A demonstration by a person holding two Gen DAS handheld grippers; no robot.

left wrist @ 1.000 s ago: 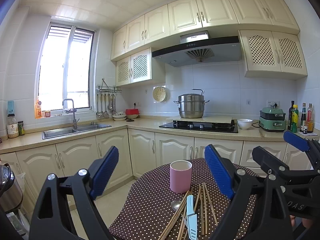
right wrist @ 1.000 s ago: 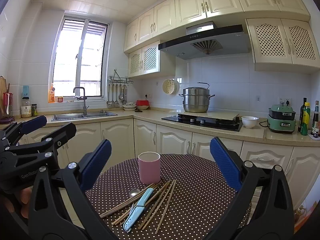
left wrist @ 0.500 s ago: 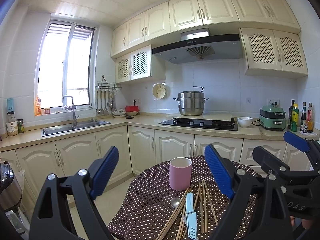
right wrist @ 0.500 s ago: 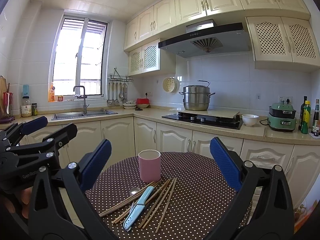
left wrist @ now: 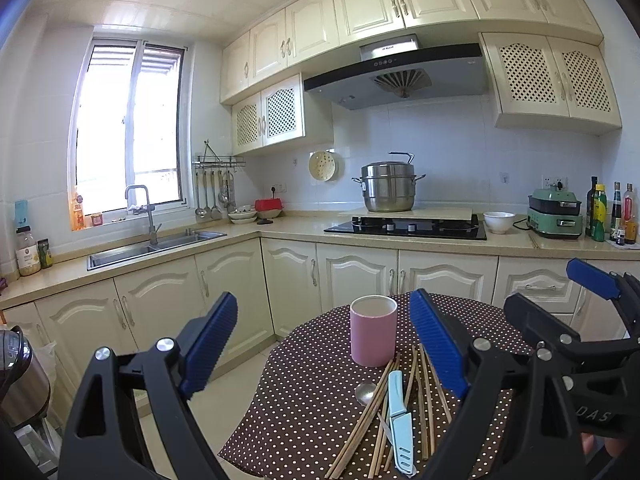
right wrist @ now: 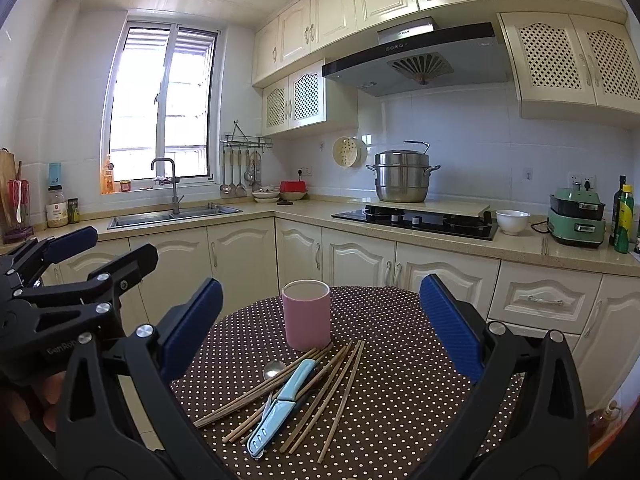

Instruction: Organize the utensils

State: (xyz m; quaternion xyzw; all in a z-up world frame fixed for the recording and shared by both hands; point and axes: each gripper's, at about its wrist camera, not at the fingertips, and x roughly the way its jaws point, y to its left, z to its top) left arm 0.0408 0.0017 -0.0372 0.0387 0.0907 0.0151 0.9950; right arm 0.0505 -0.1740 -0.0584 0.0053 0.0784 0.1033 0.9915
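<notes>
Chopsticks (right wrist: 320, 384), a blue knife (right wrist: 280, 404) and seemingly a spoon (right wrist: 274, 369) lie before the pink cup (right wrist: 307, 314); left gripper (left wrist: 320, 344) and right gripper (right wrist: 320, 320) gape wide, empty.

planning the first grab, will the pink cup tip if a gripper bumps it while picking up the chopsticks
Probably yes. The pink cup is tall, narrow and looks empty, so likely light. The chopsticks lie with their tips at its base; dragging them could nudge it. The tablecloth may add some grip.
</notes>
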